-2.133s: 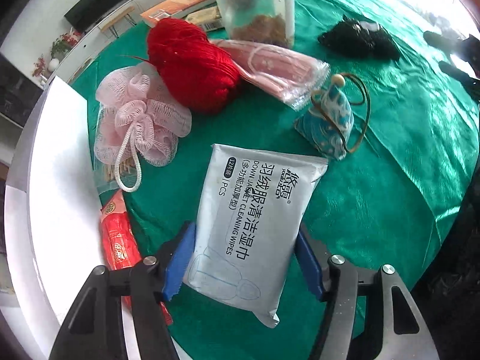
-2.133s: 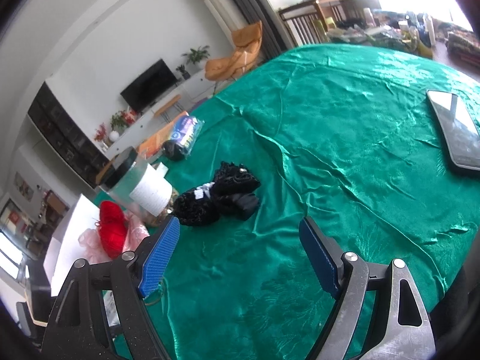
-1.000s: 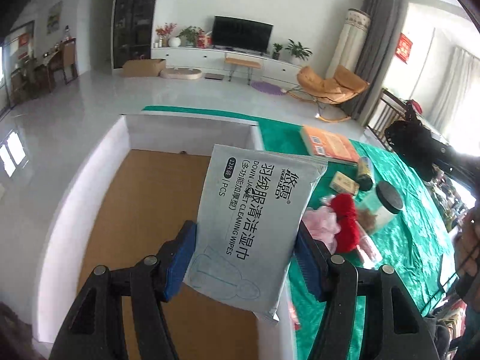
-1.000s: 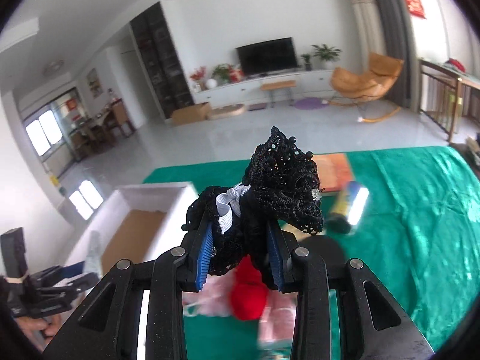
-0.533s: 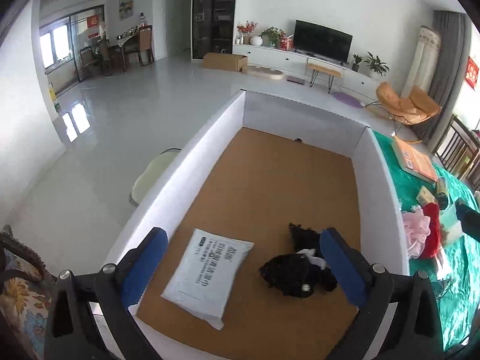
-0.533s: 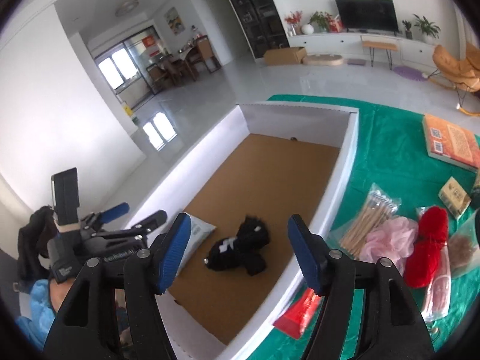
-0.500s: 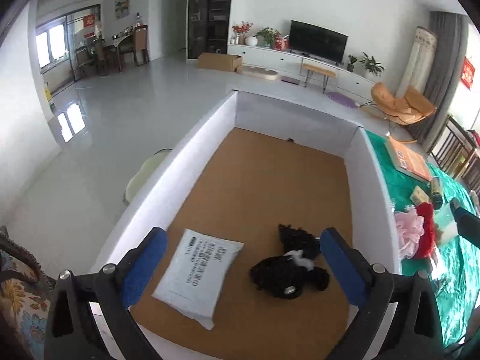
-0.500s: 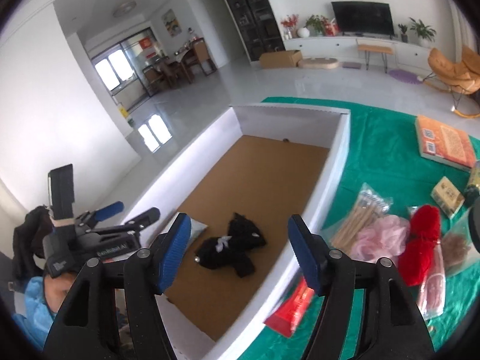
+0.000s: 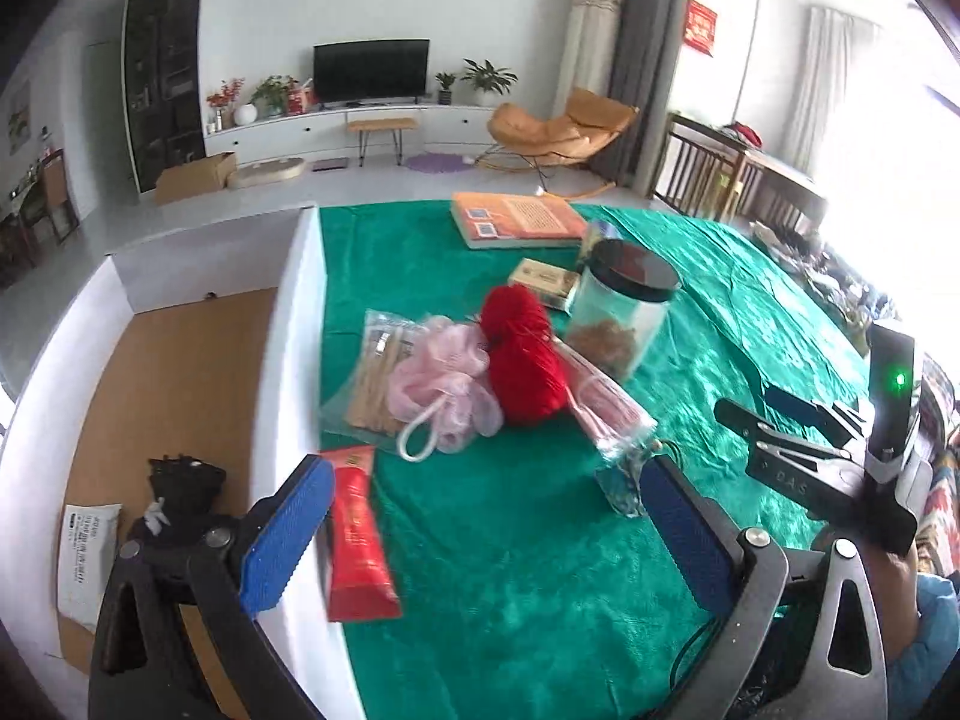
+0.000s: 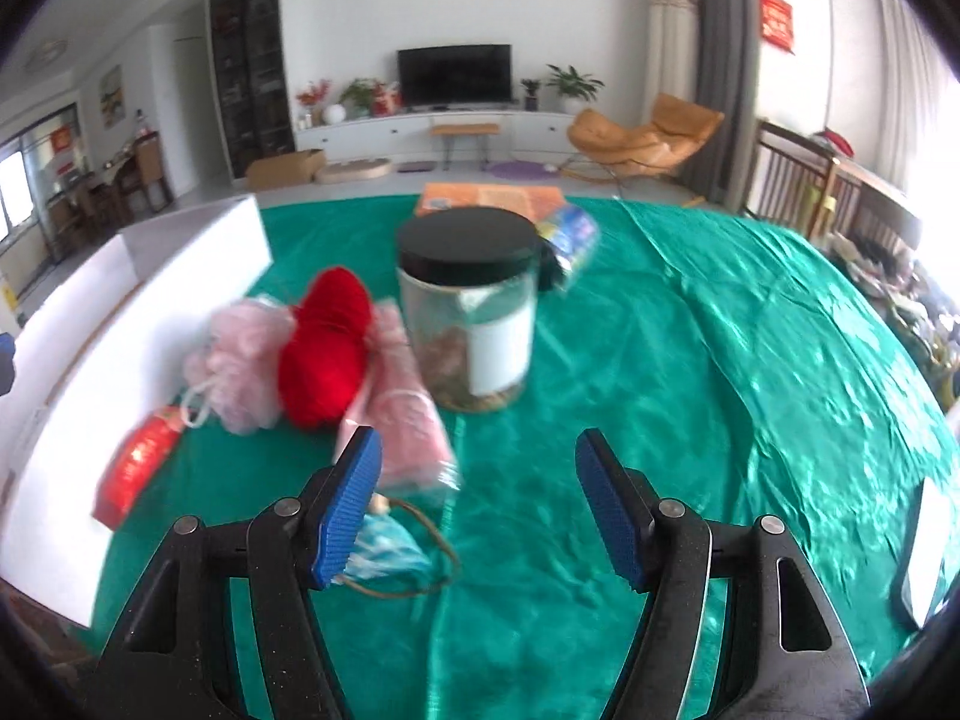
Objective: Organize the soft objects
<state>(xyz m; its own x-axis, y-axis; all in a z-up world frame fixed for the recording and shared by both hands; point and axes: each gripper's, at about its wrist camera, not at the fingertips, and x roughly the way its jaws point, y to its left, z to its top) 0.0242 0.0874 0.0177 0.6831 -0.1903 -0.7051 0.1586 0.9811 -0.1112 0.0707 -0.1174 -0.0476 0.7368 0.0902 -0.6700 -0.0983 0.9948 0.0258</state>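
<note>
My left gripper (image 9: pixel 483 534) is open and empty, low over the green cloth beside the white box (image 9: pixel 303 324). In that box lie the wipes pack (image 9: pixel 87 546) and the black lace bundle (image 9: pixel 180 480). Ahead on the cloth sit a pink mesh sponge (image 9: pixel 444 384), a red yarn ball (image 9: pixel 525 354), a pink mask pack (image 9: pixel 600 402) and a blue patterned pouch (image 9: pixel 621 486). My right gripper (image 10: pixel 480 510) also stands open and empty, with the pouch (image 10: pixel 384 546) under its left finger and the mask pack (image 10: pixel 402 420) just beyond. The yarn (image 10: pixel 327 348) and sponge (image 10: pixel 240 360) lie further left.
A black-lidded jar (image 10: pixel 468 312) stands right behind the soft items. A red packet (image 9: pixel 357 534), a bag of wooden sticks (image 9: pixel 372 372), a small carton (image 9: pixel 543 282) and an orange book (image 9: pixel 516 219) share the cloth. A phone (image 10: pixel 927 558) lies at the far right.
Both grippers let go of the wipes pack and the black lace in the box, then swung right and down to the green cloth, open and empty.
</note>
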